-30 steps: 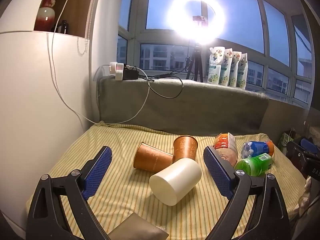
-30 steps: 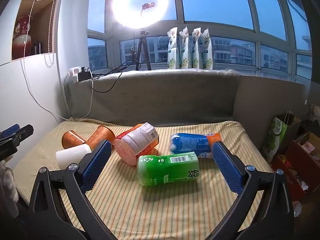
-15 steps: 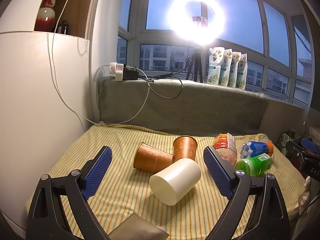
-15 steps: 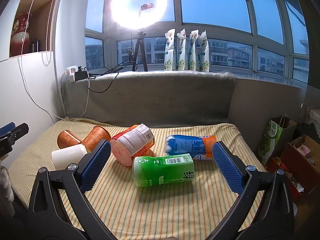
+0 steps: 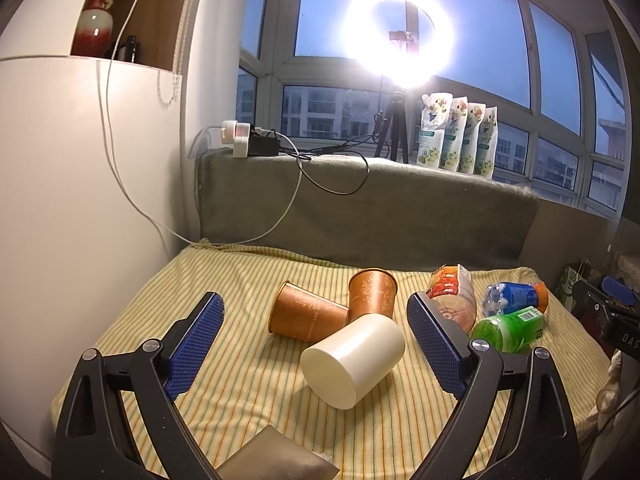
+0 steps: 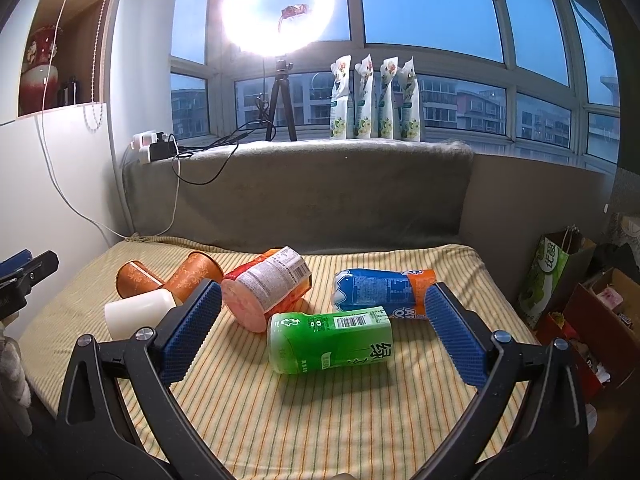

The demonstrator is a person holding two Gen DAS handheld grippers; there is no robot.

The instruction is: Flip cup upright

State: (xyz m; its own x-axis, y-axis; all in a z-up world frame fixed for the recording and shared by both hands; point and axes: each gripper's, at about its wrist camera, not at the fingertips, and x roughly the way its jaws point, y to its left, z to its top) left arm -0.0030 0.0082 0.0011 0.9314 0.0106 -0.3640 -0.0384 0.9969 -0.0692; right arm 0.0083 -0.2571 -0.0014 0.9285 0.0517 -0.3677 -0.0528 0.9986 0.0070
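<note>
A white cup (image 5: 354, 360) lies on its side on the striped cloth, base toward me. Two brown paper cups touch it behind: one lying on its side (image 5: 306, 317), one tilted with its mouth up (image 5: 372, 294). My left gripper (image 5: 316, 344) is open and empty, its fingers either side of the white cup, short of it. My right gripper (image 6: 320, 330) is open and empty over a green bottle (image 6: 330, 344) lying on its side. The white cup (image 6: 136, 314) and the brown cups (image 6: 168, 276) show at the left of the right wrist view.
A pink-bottomed tub (image 6: 266, 290) and a blue bottle (image 6: 384, 290) lie behind the green bottle. A grey padded ledge (image 5: 360, 208) with cables and pouches backs the cloth. A white cabinet (image 5: 80, 200) stands left. Bags and boxes (image 6: 560, 276) sit right, off the cloth's edge.
The right gripper has drifted a little, so the bottles sit slightly lower and more left in its view. The left gripper and the cups have barely moved.
</note>
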